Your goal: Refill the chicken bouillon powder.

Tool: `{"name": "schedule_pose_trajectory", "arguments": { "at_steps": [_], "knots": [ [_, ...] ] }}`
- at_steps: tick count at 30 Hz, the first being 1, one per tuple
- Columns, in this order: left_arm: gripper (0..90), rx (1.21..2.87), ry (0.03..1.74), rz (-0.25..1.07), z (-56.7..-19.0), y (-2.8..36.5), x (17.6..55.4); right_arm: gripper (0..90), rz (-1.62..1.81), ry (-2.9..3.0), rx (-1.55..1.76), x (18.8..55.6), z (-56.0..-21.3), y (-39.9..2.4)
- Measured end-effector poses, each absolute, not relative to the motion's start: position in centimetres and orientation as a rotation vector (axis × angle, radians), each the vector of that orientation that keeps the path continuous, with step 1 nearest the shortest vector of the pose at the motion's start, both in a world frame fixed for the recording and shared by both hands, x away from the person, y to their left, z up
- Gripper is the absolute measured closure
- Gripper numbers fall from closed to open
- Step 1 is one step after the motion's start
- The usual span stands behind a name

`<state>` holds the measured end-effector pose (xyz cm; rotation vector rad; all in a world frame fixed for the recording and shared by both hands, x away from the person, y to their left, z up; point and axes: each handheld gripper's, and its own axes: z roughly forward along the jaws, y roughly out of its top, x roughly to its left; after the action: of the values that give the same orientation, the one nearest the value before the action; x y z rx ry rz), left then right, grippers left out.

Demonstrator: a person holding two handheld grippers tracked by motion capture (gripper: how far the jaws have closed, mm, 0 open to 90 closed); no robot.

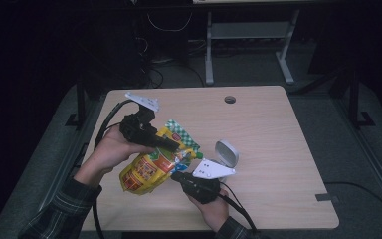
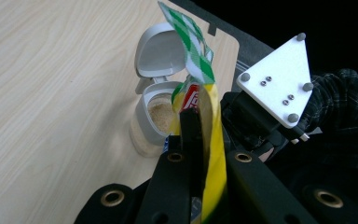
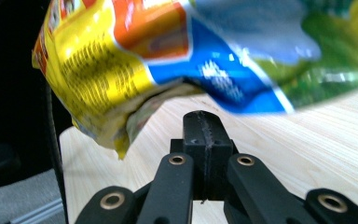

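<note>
A yellow snack bag (image 1: 146,169) with a green-checked top hangs tilted above the table's front left. My left gripper (image 1: 175,145) is shut on the bag near its top. In the left gripper view the bag's edge (image 2: 212,140) is pinched between the jaws of the left gripper (image 2: 200,128). My right gripper (image 1: 175,176) sits just under the bag's right side, its jaws closed together with nothing in them. In the right gripper view the bag (image 3: 168,56) hangs over the shut right gripper (image 3: 204,117) without touching it.
A small grey jar (image 1: 226,153) stands on the wooden table (image 1: 268,129), just right of the bag. Its flip lid (image 2: 161,51) is open and there is beige powder (image 2: 161,112) inside. A cable hole (image 1: 230,99) lies near the far edge.
</note>
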<state>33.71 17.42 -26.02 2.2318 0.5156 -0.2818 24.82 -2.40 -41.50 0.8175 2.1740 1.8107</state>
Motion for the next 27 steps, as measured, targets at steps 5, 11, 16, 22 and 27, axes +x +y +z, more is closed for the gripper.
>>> {"name": "schedule_pose_trajectory", "arguments": {
  "at_steps": [5,11,16,22,27],
  "knots": [
    [90.0,2.19,0.514,-0.26,-25.9,18.9,33.4,90.0,1.782,2.199,0.815,24.6,-41.7,-2.7],
    [90.0,2.141,0.514,-0.222,-26.1,20.4,33.4,90.0,1.774,2.22,0.792,24.4,-41.1,-3.7],
    [90.0,2.096,0.525,-0.179,-26.6,21.2,33.4,90.0,1.753,2.236,0.762,24.3,-40.6,-4.7],
    [90.0,2.057,0.527,-0.094,-27.2,21.9,33.4,90.0,1.705,2.291,0.717,24.5,-39.7,-6.3],
    [90.0,2.004,0.538,-0.019,-27.8,22.8,33.5,90.0,1.663,2.341,0.695,24.7,-39.3,-8.0]
  ]
}}
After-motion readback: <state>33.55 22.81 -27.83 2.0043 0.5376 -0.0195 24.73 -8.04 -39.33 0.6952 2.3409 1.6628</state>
